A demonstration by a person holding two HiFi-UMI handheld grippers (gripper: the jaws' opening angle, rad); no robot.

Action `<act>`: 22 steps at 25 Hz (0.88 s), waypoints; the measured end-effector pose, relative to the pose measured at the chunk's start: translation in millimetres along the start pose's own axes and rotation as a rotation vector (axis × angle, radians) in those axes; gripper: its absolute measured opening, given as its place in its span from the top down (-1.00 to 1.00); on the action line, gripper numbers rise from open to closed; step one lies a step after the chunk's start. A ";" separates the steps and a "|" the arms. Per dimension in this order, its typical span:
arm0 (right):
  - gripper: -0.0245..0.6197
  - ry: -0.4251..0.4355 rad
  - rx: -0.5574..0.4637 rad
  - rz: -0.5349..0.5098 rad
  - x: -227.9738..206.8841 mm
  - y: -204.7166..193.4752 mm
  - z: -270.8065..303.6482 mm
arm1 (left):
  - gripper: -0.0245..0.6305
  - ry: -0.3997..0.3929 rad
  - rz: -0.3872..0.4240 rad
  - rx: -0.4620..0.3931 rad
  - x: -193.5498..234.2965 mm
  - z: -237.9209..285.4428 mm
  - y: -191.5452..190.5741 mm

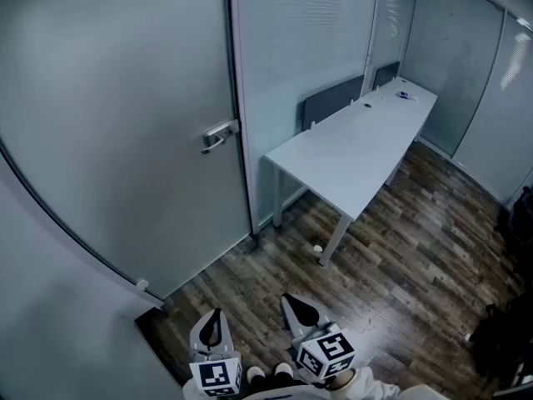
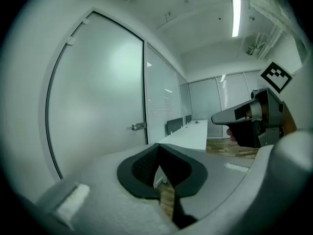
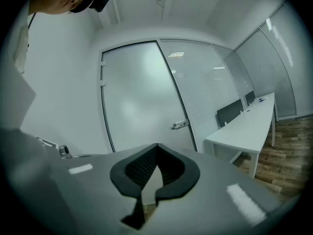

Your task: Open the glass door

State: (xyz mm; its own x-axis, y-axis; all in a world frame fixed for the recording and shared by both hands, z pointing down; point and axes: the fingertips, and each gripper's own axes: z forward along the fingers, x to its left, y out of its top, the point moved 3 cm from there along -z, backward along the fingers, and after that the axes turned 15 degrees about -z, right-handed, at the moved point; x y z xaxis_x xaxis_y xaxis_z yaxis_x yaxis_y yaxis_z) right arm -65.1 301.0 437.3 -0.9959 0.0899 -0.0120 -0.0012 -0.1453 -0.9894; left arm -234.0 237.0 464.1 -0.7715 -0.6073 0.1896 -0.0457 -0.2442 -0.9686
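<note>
**Glass door: shut, both grippers well short of the handle**

Item: door [image 1: 125,140]. Frosted glass leaf with a rounded top corner, set in the wall left of a glass partition [image 1: 308,48]. It stands shut, its edge flush against the post.

Item: handle [image 1: 218,137]. A metal lever on the door's right edge, level and untouched. Nothing lies between it and the grippers but bare floor [image 1: 275,282].

Item: left gripper [image 1: 213,327]. It is held low at the bottom of the head view and aimed roughly level toward the door. Its jaws are clenched tip to tip, with nothing between them.

Item: right gripper [image 1: 301,311]. It is held just beside the left and a little further forward. Its jaws are likewise pressed together and empty. The handle is seen slightly right of centre in its own view.

Item: worktop [image 1: 358,148]. A long white desk stands against the partition, to the right of the door and clear of the approach.

Step in hand: judged to be the approach. No contact has been made and the opening itself is not yet begun.

Next move: a gripper is to be carried up and forward to the lever; the right is the better placed. Either the jaws are parted and closed round the lever, or the clenched tips are laid on top of it. The lever is then to be pressed down and the leaf swung. Whether the door is to be pushed or pulled cannot be told from here.
</note>
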 end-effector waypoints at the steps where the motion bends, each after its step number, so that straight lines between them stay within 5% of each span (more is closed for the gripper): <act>1: 0.92 -0.001 -0.002 0.000 -1.9 0.8 0.3 | 0.91 -0.001 -0.002 0.000 -1.6 1.6 1.4; 22: 0.91 0.002 -0.029 0.044 -43.1 -0.9 -6.0 | 0.91 0.010 0.018 -0.006 -29.0 26.0 1.5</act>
State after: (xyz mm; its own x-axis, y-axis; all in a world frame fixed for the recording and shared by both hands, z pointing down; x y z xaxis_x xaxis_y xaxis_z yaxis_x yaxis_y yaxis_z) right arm -21.6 303.2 437.8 -0.9947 0.0863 -0.0561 0.0454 -0.1209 -0.9916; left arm -195.1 234.6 461.4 -0.7788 -0.6037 0.1700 -0.0352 -0.2284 -0.9729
